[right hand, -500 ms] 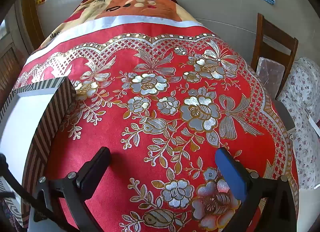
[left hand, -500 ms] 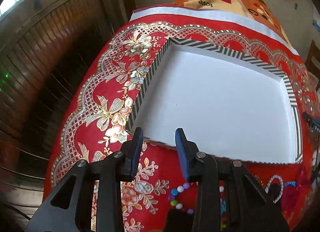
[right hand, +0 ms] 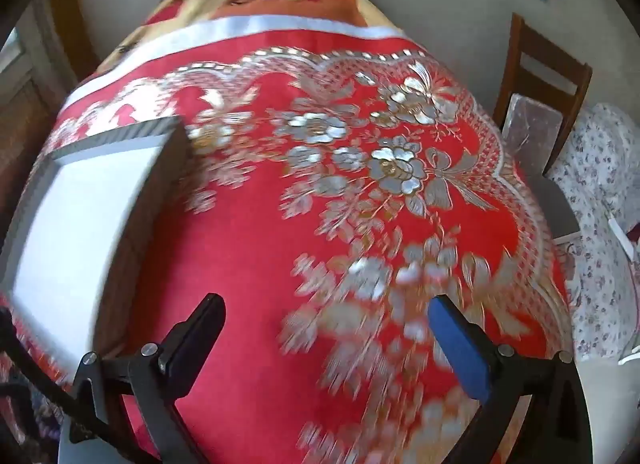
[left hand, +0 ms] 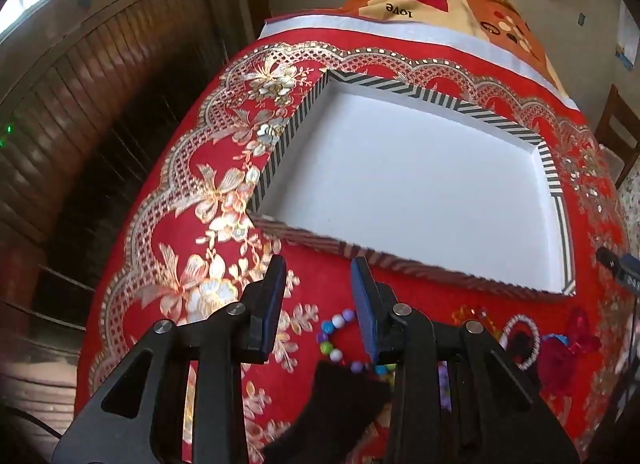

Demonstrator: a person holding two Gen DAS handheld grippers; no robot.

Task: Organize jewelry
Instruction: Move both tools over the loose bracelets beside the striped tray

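- Left gripper (left hand: 318, 270): jaws partly spread, nothing between them, hanging over the red cloth (left hand: 168, 223) just short of the tray's near wall.
- Right gripper (right hand: 326, 314): jaws spread wide and empty, over bare cloth to the right of the tray (right hand: 80, 223); its view is smeared, so detail there is poor.
- Tray (left hand: 280, 151): striped rim, white floor, nothing in it; it sits toward the cloth's far left.
- Jewelry lies on the cloth along the near edge, below the tray: a bead bracelet (left hand: 332, 338) just under the left gripper, a white ring (left hand: 520, 340) and red pieces (left hand: 576, 336) further right.
- Risk: the bracelet is half hidden behind the left gripper's own frame, so a blind pinch could catch one bead and drag the string.
- Risk: the soft cloth may bunch up under closing pads.
- Risk: the tray looks light; a knock on its near wall could shift it.
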